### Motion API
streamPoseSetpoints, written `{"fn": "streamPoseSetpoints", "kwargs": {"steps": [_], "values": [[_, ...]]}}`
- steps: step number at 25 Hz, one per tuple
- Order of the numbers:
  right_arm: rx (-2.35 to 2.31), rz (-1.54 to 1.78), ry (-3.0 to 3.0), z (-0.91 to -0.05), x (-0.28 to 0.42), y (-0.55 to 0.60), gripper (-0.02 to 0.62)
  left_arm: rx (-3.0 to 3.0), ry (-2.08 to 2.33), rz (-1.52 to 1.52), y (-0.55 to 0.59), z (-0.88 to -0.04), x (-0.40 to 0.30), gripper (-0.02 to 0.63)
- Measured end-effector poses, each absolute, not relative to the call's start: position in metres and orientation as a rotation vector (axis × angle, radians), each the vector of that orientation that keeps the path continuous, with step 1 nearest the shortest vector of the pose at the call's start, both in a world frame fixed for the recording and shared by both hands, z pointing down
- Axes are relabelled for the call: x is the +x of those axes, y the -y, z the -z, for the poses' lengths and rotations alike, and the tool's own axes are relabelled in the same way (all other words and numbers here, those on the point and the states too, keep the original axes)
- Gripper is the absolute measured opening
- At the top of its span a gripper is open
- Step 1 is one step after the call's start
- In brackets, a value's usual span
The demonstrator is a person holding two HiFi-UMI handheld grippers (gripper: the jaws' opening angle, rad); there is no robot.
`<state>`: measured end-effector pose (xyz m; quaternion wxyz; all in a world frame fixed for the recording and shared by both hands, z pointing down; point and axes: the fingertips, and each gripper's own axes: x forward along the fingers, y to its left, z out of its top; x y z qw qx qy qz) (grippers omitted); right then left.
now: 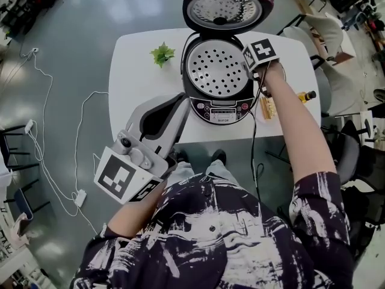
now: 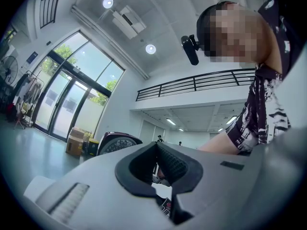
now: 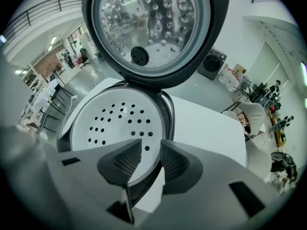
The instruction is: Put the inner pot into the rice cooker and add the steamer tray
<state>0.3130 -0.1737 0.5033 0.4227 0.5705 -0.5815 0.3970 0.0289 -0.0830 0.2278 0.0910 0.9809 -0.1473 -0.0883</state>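
My right claw (image 3: 151,146), jaws slightly spread and pressing nothing, straddles the right rim of the tray (image 1: 215,68) seated in the open cooker (image 1: 220,108), far nearer than my left claw (image 2: 156,147), pressed together well short of the cooker.

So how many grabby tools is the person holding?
2. The left tool is shut, its tip near the rice cooker's front left side. The right tool is open at the right rim of the steamer tray in the cooker. None seem hidden.
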Motion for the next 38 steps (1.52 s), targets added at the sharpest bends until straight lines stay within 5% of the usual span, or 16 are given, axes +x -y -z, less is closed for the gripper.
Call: {"fn": "streamPoseSetpoints", "kwargs": {"steps": [7,16,20,38], "values": [[1.578,-0.989,1.923,-0.422,0.276,0.179,0.117,2.937,0.416,0.219,0.084,-0.229,0.046,0.005],[1.777,-0.242,2.511,-0.25,0.213,0.099,0.053,2.997,0.465,0.143,0.101,-0.231,0.073,0.005],[1.827,-0.13,2.573,-0.234,0.208,0.067,0.003,3.02,0.5,0.12,0.105,-0.232,0.084,0.005],[1.822,0.08,2.575,-0.25,0.206,0.075,-0.003,3.013,0.608,0.083,0.104,-0.25,0.107,0.005]]}}
